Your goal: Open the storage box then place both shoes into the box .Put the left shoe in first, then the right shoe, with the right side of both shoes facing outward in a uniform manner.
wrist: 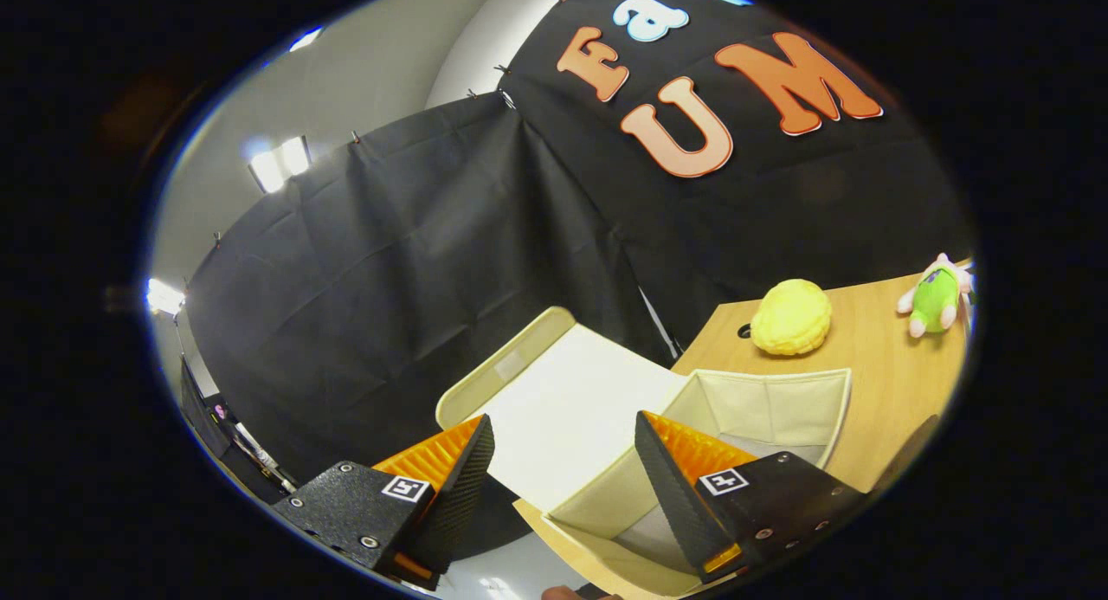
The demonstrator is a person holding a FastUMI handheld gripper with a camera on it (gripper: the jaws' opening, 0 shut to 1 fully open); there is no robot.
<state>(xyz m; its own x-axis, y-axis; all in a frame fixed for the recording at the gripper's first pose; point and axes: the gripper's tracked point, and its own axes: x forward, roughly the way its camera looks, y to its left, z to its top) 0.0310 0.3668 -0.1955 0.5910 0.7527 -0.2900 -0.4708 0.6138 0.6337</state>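
Since the lid lay flung back beyond them, the tongs gaped empty over the storage box.

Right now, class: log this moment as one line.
gripper: open, holding nothing | storage box: open | lid: flipped back | shoes: not yet inside

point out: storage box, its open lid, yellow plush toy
storage box (pixel 783 401): gripper view, on the inner face of its far wall.
lid (pixel 571 401): gripper view, on the pale inside of the raised flap, beyond the open fingers (pixel 472 470).
yellow plush toy (pixel 791 317): gripper view, on its middle, on the table behind the box.
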